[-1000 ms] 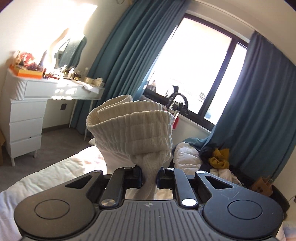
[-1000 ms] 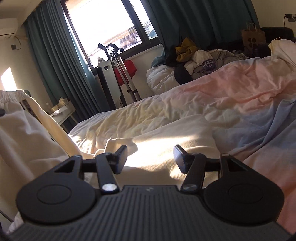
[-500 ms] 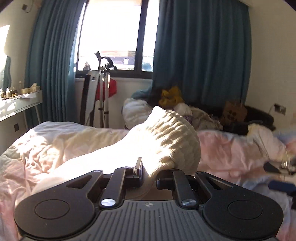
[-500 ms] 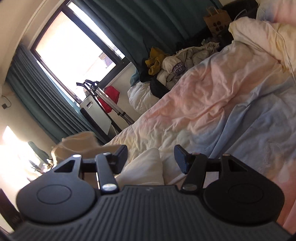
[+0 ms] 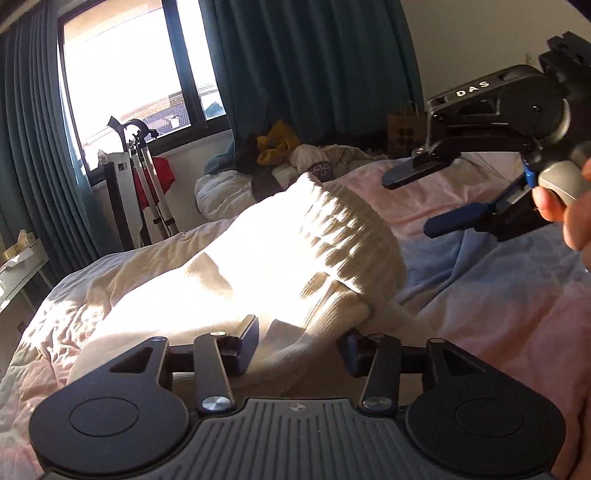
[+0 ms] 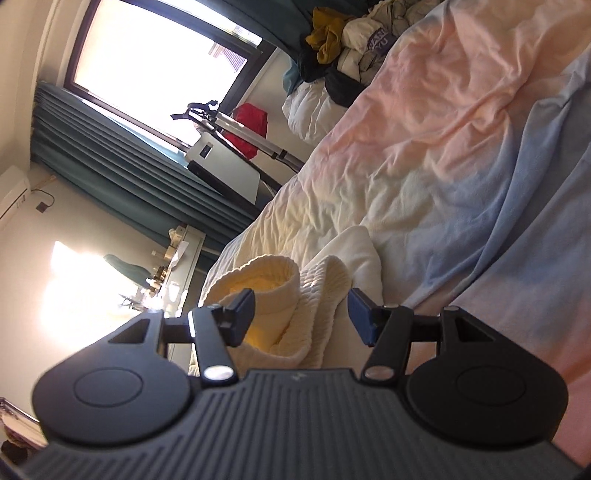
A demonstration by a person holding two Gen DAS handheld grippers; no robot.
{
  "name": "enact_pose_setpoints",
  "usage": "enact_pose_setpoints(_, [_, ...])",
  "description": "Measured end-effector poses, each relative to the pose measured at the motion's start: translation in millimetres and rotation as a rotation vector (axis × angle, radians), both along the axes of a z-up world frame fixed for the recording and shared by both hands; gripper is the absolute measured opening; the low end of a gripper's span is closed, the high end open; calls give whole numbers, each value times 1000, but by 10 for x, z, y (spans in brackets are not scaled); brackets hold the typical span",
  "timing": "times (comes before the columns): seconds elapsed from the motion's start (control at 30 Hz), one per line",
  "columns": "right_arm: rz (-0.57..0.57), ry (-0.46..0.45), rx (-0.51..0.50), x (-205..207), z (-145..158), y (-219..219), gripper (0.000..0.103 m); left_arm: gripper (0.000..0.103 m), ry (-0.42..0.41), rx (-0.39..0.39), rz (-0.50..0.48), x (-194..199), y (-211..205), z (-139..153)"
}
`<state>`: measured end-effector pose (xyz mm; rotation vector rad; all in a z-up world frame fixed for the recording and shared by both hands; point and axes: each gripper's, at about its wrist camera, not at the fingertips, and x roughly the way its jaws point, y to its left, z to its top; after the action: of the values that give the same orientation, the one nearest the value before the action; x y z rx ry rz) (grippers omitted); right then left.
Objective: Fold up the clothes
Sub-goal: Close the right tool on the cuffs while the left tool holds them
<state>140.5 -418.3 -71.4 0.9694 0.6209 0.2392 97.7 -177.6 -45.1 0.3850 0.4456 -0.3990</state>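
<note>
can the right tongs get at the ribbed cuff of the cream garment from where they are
Probably yes: the right tongs are open, and the ribbed cuff lies on the duvet just beyond the fingertips with nothing between.

Both views were taken low over the bed (image 5: 480,314), close to the cream garment (image 5: 280,258), facing the window (image 5: 122,85). The right-wrist view was rolled sideways. Garment (image 6: 295,295), window (image 6: 155,62) and clothes pile (image 6: 354,33) were shared.
</note>
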Motion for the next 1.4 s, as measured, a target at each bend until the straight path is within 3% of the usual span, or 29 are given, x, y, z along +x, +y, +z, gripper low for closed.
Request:
enact_pose_setpoints(0.03, [13,11,22,68,-33,26,59,71,-2,6,-22,-33,77,-6])
enact_pose_setpoints(0.1, [40,30,63,197,-105,82,59,77,-28,32,-52,-110,208,-11])
enact_pose_setpoints(0.33, [90,105,98,551,-300,218,58,77,-114,124,-131,-262,439,-179])
enact_pose_setpoints(0.5, [68,130,234,545,-370,35,58,74,-109,59,-138,-252,517,-259])
enact_pose_setpoints(0.67, [32,43,229,442,-188,-121,59,73,-106,2,-153,-186,585,-238])
enact_pose_setpoints(0.87, [90,158,189,843,-487,131,59,72,-116,1,-191,-213,565,-275])
enact_pose_setpoints(0.97, [90,174,204,985,-638,130,58,64,-120,-4,-191,-159,580,-276])
enact_pose_setpoints(1.03, [117,138,245,1057,-654,104,43,51,-109,-20,-192,-120,614,-261])
enact_pose_setpoints(1.07, [130,118,265,1079,-643,105,40,48,-106,-25,-195,-108,633,-259])
enact_pose_setpoints(1.17, [177,99,251,1130,-594,161,38,33,-105,-27,-209,-115,669,-270])
enact_pose_setpoints(1.23, [192,132,224,1164,-634,214,38,21,-109,-21,-230,-149,676,-278])
enact_pose_setpoints(1.3, [199,169,201,1193,-694,262,38,16,-115,-15,-250,-193,694,-278])
enact_pose_setpoints(1.37, [186,148,220,1191,-678,261,38,13,-121,-18,-265,-248,732,-265])
enact_pose_setpoints(1.4, [179,133,233,1187,-660,256,30,11,-123,-25,-274,-288,758,-250])
